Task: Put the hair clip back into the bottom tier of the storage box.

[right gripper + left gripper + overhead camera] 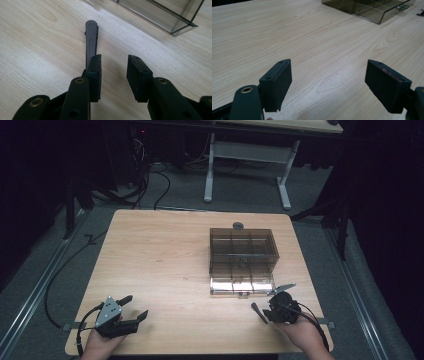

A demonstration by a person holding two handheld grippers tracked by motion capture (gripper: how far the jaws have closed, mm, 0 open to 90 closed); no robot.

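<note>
While both jaws gape, the left gripper (134, 308) and right gripper (273, 300), perhaps partly spread, flank a compartment box (243, 260).

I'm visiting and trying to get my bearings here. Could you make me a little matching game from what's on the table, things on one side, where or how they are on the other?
Things:
1. left gripper
2. right gripper
3. clear compartment box
4. small round dark object

Places or states:
A. at the table's far edge, behind the box
B. near left corner, jaws wide apart, nothing between them
C. right of the table's middle, smoky and see-through
D. near right corner, just in front of the box, jaws apart

Pairs: 1-B, 2-D, 3-C, 4-A
</note>
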